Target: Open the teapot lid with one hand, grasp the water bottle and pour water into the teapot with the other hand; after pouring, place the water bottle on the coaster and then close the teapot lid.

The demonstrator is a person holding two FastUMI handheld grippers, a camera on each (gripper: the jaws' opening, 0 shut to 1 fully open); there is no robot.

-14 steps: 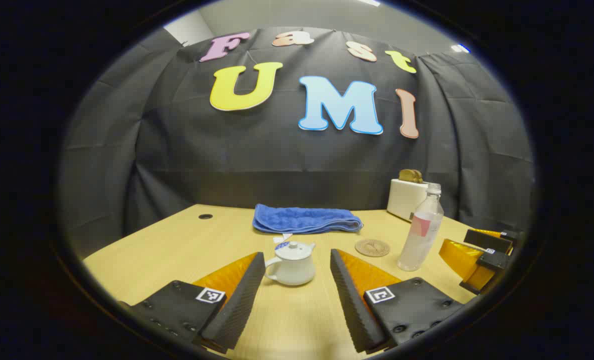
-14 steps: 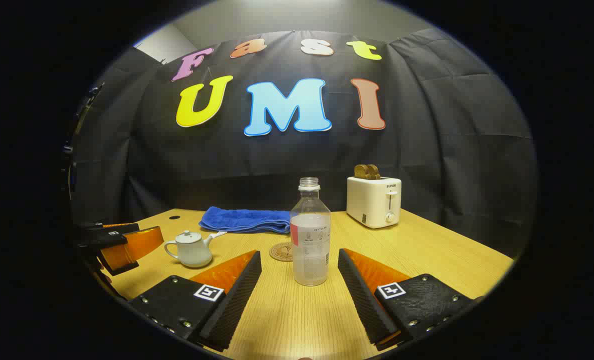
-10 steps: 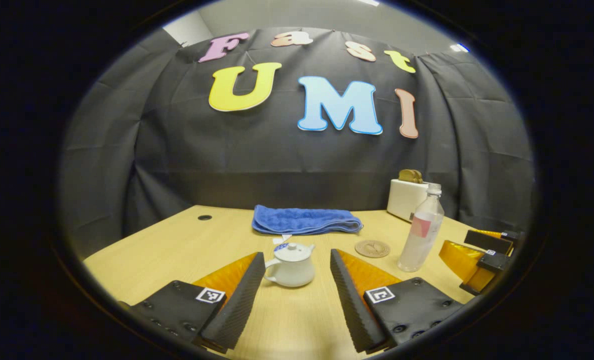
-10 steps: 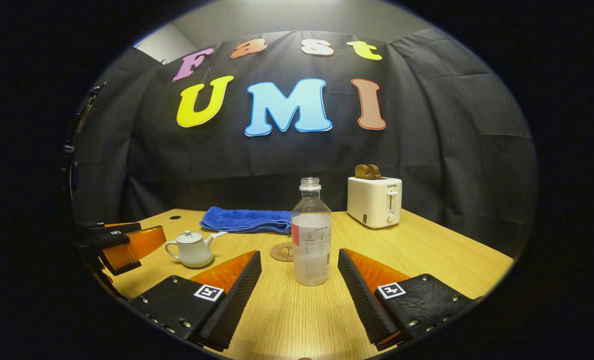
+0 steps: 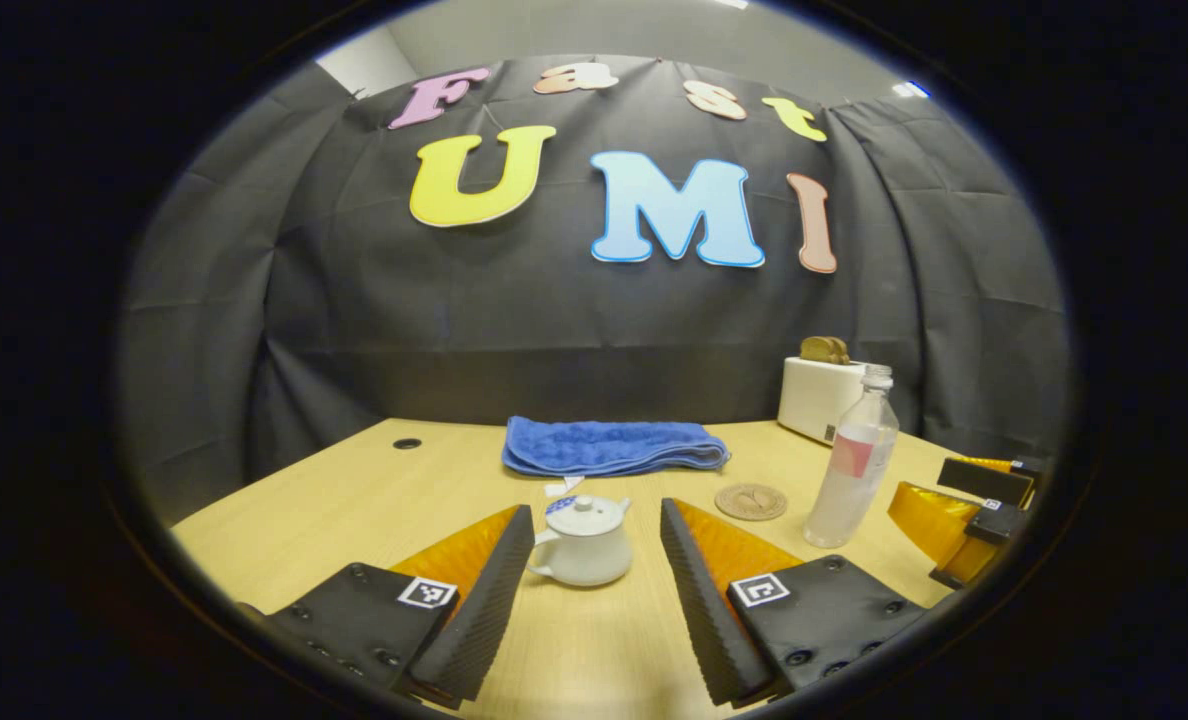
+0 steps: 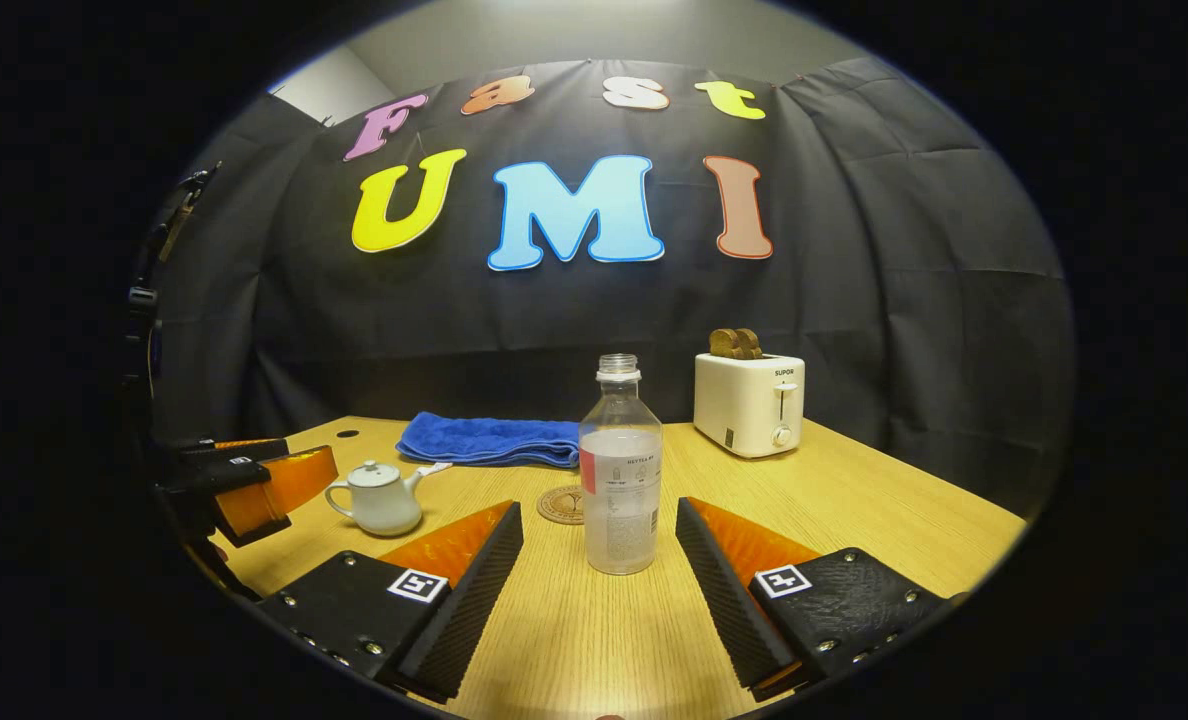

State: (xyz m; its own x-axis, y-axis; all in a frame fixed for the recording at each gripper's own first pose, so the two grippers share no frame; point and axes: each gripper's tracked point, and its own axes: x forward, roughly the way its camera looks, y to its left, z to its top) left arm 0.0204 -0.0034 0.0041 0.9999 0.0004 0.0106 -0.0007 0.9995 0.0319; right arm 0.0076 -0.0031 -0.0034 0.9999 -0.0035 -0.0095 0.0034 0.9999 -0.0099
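Left claw (image 5: 594, 590): released, fingers spread, teapot (image 5: 582, 545) at 12 o'clock just ahead, lid (image 5: 584, 513) on. Right claw (image 6: 599, 590): released, water bottle (image 6: 620, 470) upright on bench (image 6: 854, 500) at 12 o'clock, uncapped. Coaster (image 6: 561, 504) just behind bottle, at 11 o'clock.

Cloth-walled booth (image 6: 904, 300), wooden table (image 6: 854, 510)

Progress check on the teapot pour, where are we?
Nothing done yet. The white ceramic teapot has its lid on, and the clear plastic water bottle stands uncapped on the table. In hand: left gripper open at the teapot, right gripper open at the bottle. Left: everything, including the round wooden coaster.
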